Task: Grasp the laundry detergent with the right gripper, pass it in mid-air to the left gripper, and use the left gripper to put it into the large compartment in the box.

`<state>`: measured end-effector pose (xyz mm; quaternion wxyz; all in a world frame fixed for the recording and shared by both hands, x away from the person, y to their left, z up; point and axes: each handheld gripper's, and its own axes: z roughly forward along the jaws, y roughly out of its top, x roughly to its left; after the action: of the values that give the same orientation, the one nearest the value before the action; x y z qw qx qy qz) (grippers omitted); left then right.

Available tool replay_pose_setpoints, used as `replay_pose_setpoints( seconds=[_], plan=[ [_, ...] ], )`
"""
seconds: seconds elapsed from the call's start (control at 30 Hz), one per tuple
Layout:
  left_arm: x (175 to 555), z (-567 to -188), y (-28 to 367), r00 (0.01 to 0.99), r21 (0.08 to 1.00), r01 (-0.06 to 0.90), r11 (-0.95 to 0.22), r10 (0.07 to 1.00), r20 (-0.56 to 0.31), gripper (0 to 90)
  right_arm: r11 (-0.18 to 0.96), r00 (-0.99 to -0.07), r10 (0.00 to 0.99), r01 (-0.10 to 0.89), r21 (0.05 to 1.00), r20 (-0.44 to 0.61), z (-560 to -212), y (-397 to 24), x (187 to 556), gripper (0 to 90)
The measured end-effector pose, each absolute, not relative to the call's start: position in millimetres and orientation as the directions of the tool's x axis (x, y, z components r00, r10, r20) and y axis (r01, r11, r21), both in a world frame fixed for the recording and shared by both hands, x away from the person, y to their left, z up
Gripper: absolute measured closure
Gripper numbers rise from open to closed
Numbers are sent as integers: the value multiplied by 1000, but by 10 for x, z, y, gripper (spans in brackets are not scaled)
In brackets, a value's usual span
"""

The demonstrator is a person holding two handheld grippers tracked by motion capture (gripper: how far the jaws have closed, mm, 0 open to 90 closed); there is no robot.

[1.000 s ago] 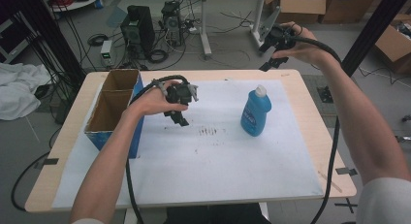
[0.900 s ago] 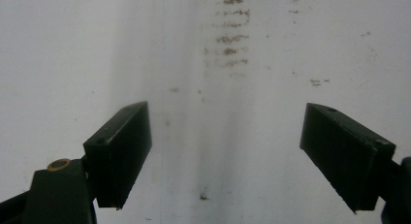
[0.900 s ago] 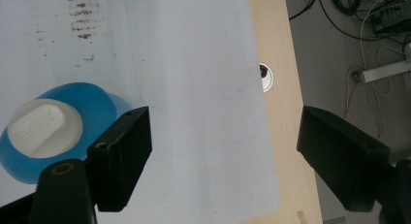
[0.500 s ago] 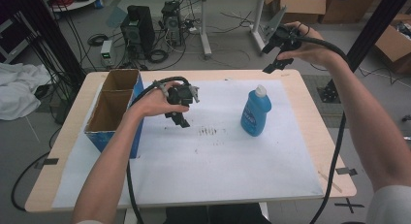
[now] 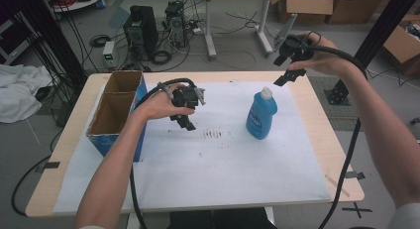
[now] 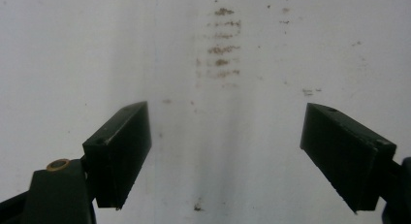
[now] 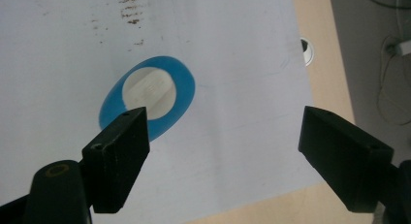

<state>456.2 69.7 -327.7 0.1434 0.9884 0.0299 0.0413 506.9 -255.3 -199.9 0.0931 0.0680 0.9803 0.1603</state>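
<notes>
A blue dish-soap bottle [image 5: 261, 116] with a white cap stands upright on the white paper right of centre. My right gripper [image 5: 284, 63] hangs in the air above and behind it, pointing down. Its jaws have just been opening and stand wide with nothing between them. In the right gripper view the bottle [image 7: 180, 83] is seen from above, beside the left jaw of the right gripper [image 7: 223, 156]. My left gripper [image 5: 185, 121] hovers low over the paper left of centre, open and empty. In its own view the left gripper [image 6: 225, 153] looks onto bare paper.
An open blue cardboard box [image 5: 115, 121] stands at the table's left edge. Brown stains [image 5: 213, 135] mark the white paper [image 5: 223, 174] between the grippers. Beyond the far edge are computers, cables and a desk; cardboard boxes [image 5: 403, 45] sit at the right.
The right gripper has drifted a little to the right above the bottle and its jaws stand slightly wider. The left hand and the bottle have stayed put.
</notes>
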Motion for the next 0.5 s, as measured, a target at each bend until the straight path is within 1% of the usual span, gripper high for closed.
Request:
replay_pose_setpoints(
  seconds=[0.03, 0.07, 0.23, 0.4, 0.5],
  plan=[
    [4562, -3277, 697, 995, 286, 47, -957, 71, 73, 192, 939, -973, 163, 103, 327, -161, -1999, -2553, 5069, 184],
    [4557, -3279, 696, 995, 292, 53, -955, 76, 71, 192, 936, -973, 184, 129, 326, -143, -2010, -2585, 5042, 181],
    [4563, -3276, 696, 995, 288, 47, -956, 71, 74, 192, 928, -968, 223, 174, 329, -117, -2052, -2655, 4962, 178],
    [4559, -3276, 678, 995, 291, 46, -956, 71, 74, 193, 917, -962, 249, 196, 348, -113, -2092, -2682, 4869, 177],
    [4557, -3279, 675, 995, 294, 50, -955, 74, 71, 192, 916, -965, 236, 181, 357, -116, -2111, -2678, 4799, 177]
  ],
)
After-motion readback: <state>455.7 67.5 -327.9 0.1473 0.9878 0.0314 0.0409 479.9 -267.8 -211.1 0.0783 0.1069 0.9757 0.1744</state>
